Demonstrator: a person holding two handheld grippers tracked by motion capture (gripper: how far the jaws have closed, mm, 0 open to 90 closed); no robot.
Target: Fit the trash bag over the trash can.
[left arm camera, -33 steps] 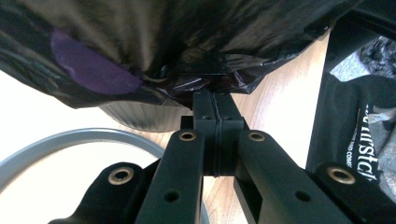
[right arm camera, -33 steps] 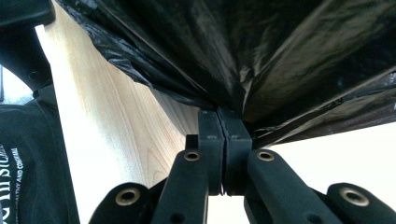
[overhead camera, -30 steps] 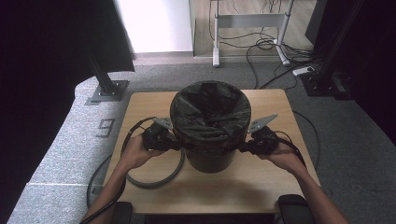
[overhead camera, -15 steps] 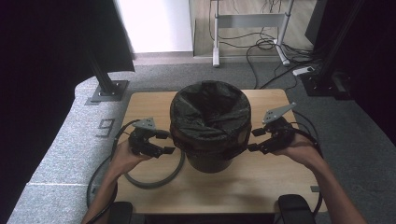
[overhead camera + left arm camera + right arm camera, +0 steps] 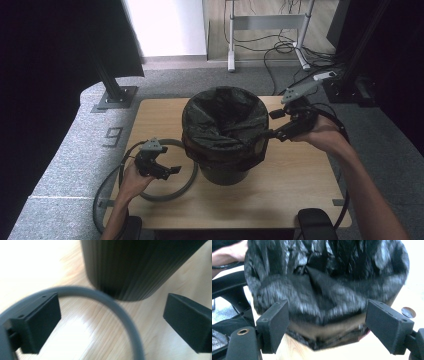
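A black ribbed bin [image 5: 225,167] lined with a black bag [image 5: 225,112] stands mid-table; the bag's edge is folded over the rim. A grey ring [image 5: 186,184] lies flat on the wood, left of the bin. My left gripper [image 5: 172,170] is low over that ring and its jaws have just been opening. In the left gripper view the ring [image 5: 113,302] curves between the wide-open jaws, untouched, with the bin [image 5: 130,267] behind. My right gripper [image 5: 267,132] hangs by the rim's right side, jaws just opened, and faces the bag [image 5: 324,290] without holding it.
The wooden table [image 5: 295,190] has bare room in front and to the right of the bin. A black stand base [image 5: 117,95] sits on the grey floor at the back left. Cables [image 5: 295,55] and a metal frame lie behind the table. Gripper cables trail off both sides.
Both grippers left the bin's rim and opened. The left one sank down and left toward the grey ring. The right one rose and drew off to the right.
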